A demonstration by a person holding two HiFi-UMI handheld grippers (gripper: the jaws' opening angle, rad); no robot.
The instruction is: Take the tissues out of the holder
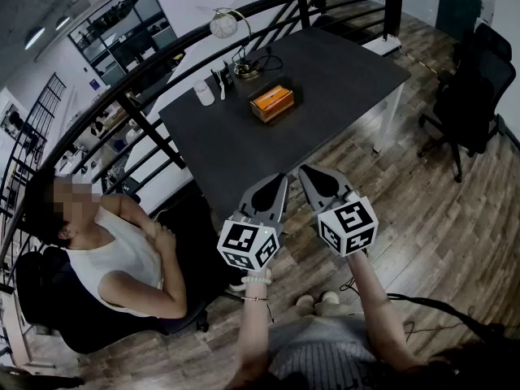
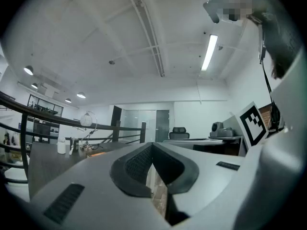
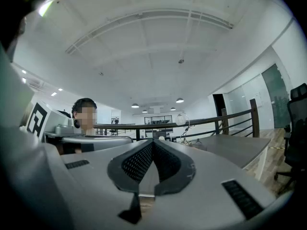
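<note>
The orange-topped rectangular tissue holder (image 1: 271, 102) with brown sides sits on the dark grey desk (image 1: 325, 96), towards the far edge by the black metal railing (image 1: 146, 71). A pale strip shows along the middle of its top; whether that is tissue is too small to tell. Just beyond it on the desk stand a small white cup (image 1: 204, 93) and a lamp with a round white globe (image 1: 223, 24), its base close to the holder's far side.

Both grippers hang well short of the holder, over the near edge of the desk and the wooden plank floor (image 1: 439, 218). The left gripper (image 1: 276, 185) has its fingers (image 2: 136, 164) pressed together at the tips, with nothing between them. The right gripper (image 1: 311, 177) is likewise clenched, its fingers (image 3: 136, 163) meeting at the tips and empty. The two grippers lie side by side, near each other.

A person in a white sleeveless top (image 1: 114, 258) sits to the left of the desk, and a black office chair (image 1: 475, 88) stands on the floor to the right.
</note>
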